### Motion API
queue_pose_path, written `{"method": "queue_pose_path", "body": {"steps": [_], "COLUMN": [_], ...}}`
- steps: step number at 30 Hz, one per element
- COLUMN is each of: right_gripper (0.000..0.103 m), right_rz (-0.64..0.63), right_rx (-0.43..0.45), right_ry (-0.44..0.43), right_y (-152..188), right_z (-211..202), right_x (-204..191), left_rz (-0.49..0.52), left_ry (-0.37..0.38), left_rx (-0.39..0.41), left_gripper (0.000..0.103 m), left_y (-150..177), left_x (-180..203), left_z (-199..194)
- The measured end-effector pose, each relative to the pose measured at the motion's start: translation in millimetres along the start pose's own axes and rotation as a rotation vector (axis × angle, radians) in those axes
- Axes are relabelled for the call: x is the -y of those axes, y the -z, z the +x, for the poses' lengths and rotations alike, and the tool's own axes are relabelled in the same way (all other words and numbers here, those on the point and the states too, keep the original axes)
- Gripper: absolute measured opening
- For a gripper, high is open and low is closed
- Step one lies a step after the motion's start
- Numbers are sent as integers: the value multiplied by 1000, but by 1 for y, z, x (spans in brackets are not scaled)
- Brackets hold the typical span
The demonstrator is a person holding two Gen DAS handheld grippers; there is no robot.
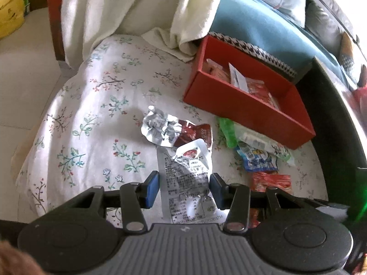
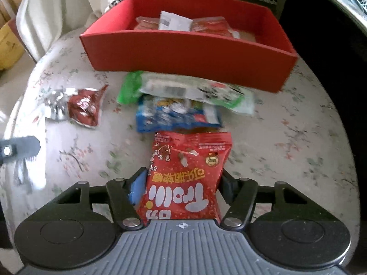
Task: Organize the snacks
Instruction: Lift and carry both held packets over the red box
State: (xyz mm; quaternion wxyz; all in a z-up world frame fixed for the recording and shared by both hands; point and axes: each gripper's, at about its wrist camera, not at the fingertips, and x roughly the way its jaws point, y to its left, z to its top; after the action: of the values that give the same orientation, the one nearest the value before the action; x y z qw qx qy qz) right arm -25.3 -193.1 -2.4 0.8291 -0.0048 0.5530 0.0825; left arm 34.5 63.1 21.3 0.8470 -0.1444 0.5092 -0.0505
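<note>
My left gripper (image 1: 184,184) has its blue pads on both sides of a white printed snack packet (image 1: 184,183) lying on the floral cloth; whether they press it I cannot tell. A silver and dark red packet (image 1: 174,129) lies just beyond. My right gripper (image 2: 183,183) is shut on a red snack bag (image 2: 185,174), held low over the cloth. Ahead lie a blue packet (image 2: 176,115) and a green and white packet (image 2: 183,90). The red box (image 2: 183,52) behind them holds several packets; it also shows in the left wrist view (image 1: 240,105).
A floral cloth (image 1: 91,114) covers the round table. A white towel (image 1: 137,11) hangs at the back. A dark edge (image 1: 332,126) borders the table on the right. The silver and red packet (image 2: 75,106) lies left of the right gripper.
</note>
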Motion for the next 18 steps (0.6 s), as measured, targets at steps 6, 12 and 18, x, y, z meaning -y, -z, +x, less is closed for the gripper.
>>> {"method": "queue_pose_path", "body": {"steps": [6, 12, 18], "right_gripper": [70, 70, 70], "right_rz": [55, 150, 201], "right_rx": [42, 113, 137], "right_ry": [-99, -222, -249], "right_y": [12, 12, 8], "right_z": [-17, -30, -32], "right_x": [22, 43, 57], "left_rz": [14, 17, 40], "left_ry": [-23, -52, -64], "left_rx": [-19, 4, 13], "left_gripper": [41, 41, 41], "left_y": [4, 1, -2], "left_x": [3, 5, 12], "left_z": [10, 14, 20]}}
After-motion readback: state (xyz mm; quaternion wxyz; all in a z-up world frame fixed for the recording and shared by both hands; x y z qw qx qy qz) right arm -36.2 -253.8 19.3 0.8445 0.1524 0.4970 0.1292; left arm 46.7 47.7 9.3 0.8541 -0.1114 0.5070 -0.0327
